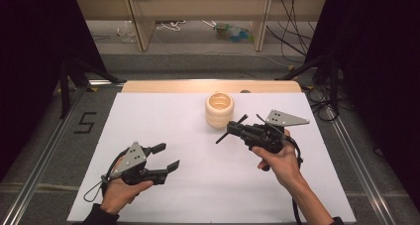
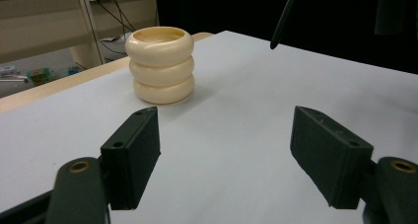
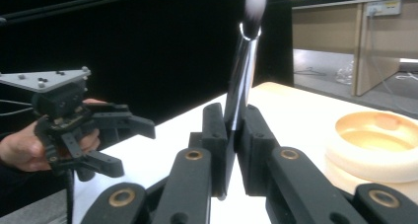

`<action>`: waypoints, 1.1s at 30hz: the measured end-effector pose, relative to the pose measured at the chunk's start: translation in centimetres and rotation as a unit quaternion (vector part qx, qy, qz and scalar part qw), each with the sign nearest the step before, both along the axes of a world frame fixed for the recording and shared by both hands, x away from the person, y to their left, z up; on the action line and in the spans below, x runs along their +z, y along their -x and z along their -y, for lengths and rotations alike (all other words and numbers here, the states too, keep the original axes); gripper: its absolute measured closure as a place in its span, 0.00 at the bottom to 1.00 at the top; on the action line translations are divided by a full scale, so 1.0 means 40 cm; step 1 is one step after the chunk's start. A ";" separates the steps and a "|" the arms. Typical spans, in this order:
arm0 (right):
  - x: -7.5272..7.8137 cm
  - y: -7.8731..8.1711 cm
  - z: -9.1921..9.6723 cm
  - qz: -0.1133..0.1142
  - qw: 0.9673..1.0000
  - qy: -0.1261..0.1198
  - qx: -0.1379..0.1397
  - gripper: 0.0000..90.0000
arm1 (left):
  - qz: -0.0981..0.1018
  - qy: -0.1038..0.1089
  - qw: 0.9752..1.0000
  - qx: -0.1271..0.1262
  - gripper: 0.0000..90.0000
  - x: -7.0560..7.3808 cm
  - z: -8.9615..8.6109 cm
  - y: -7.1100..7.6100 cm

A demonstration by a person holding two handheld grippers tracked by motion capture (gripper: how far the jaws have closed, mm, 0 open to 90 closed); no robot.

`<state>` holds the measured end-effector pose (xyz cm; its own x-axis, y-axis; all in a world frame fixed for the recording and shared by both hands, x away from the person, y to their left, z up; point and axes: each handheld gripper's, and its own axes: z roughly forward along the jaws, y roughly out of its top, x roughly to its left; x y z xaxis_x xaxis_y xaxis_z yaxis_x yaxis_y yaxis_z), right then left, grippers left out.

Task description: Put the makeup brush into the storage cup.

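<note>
Looking down from the high view, I count one cream ribbed holder (image 1: 219,109) at the tabletop's (image 1: 163,116) far edge and two grippers; my left gripper (image 1: 166,156) gapes empty. Through the right gripper view, my right gripper (image 3: 232,135) clamps one brush (image 3: 242,76), chrome-handled, white-tipped, standing upright.

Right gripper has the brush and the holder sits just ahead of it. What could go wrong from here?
The right gripper clamps the makeup brush low on its handle, so it could pivot or slip as it tilts. The ringed cream holder stands free on the white table; a nudge from the brush may shove or tip it. The open left gripper is too far off to steady it.
</note>
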<state>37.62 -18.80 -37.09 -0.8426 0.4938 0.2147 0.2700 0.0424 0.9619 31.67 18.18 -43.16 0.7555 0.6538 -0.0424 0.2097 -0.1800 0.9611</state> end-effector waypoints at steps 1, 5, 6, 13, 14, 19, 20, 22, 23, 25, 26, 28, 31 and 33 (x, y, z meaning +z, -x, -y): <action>0.002 -0.001 0.003 -0.007 1.000 -0.001 -0.001 0.93 | 0.001 0.001 1.000 0.000 0.30 -0.001 -0.002 0.000; 0.006 -0.010 0.013 -0.005 1.000 0.013 -0.007 0.93 | -0.001 0.005 1.000 0.007 0.30 -0.003 -0.007 0.001; 0.005 -0.011 0.012 -0.003 1.000 0.006 -0.009 0.93 | 0.001 0.004 1.000 0.005 0.30 -0.003 -0.009 0.000; 0.005 -0.028 0.021 0.001 1.000 0.016 -0.019 0.93 | 0.004 0.002 1.000 0.009 0.30 -0.003 -0.016 0.000; 0.005 -0.030 0.023 0.001 1.000 0.016 -0.021 0.93 | -0.001 0.005 1.000 0.013 0.30 -0.003 -0.016 0.001; 0.006 -0.040 0.034 0.000 0.999 0.025 -0.028 0.93 | -0.001 0.012 1.000 0.016 0.30 -0.007 -0.023 -0.001; 0.008 -0.043 0.037 -0.003 0.999 0.030 -0.028 0.93 | 0.003 0.004 1.000 0.017 0.30 -0.006 -0.026 -0.002; 0.009 -0.050 0.039 -0.003 0.999 0.031 -0.030 0.93 | 0.001 0.007 1.000 0.021 0.30 -0.006 -0.027 -0.002; 0.009 -0.054 0.038 -0.002 0.999 0.025 -0.033 0.93 | -0.002 0.009 1.000 0.022 0.30 -0.007 -0.027 -0.001; 0.009 -0.064 0.038 -0.002 0.999 0.024 -0.035 0.93 | 0.000 0.008 1.000 0.022 0.29 -0.006 -0.029 -0.002; 0.010 -0.068 0.038 -0.005 0.999 0.028 -0.035 0.93 | -0.001 0.009 1.000 0.023 0.28 -0.006 -0.029 -0.002; 0.011 -0.075 0.037 -0.005 0.999 0.028 -0.038 0.93 | 0.000 0.009 1.000 0.023 0.28 -0.006 -0.029 -0.002; 0.014 -0.088 0.038 -0.003 0.999 0.033 -0.043 0.93 | 0.004 0.006 1.000 0.023 0.27 -0.006 -0.032 -0.002; 0.012 -0.096 0.035 -0.004 0.999 0.026 -0.046 0.93 | 0.002 0.008 1.000 0.025 0.27 -0.007 -0.032 -0.002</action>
<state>41.45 -20.22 -36.63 -0.7915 0.5801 0.1925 0.2821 0.0673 0.9570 31.73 19.44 -43.44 0.7227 0.6894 -0.0501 0.2142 -0.1544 0.9645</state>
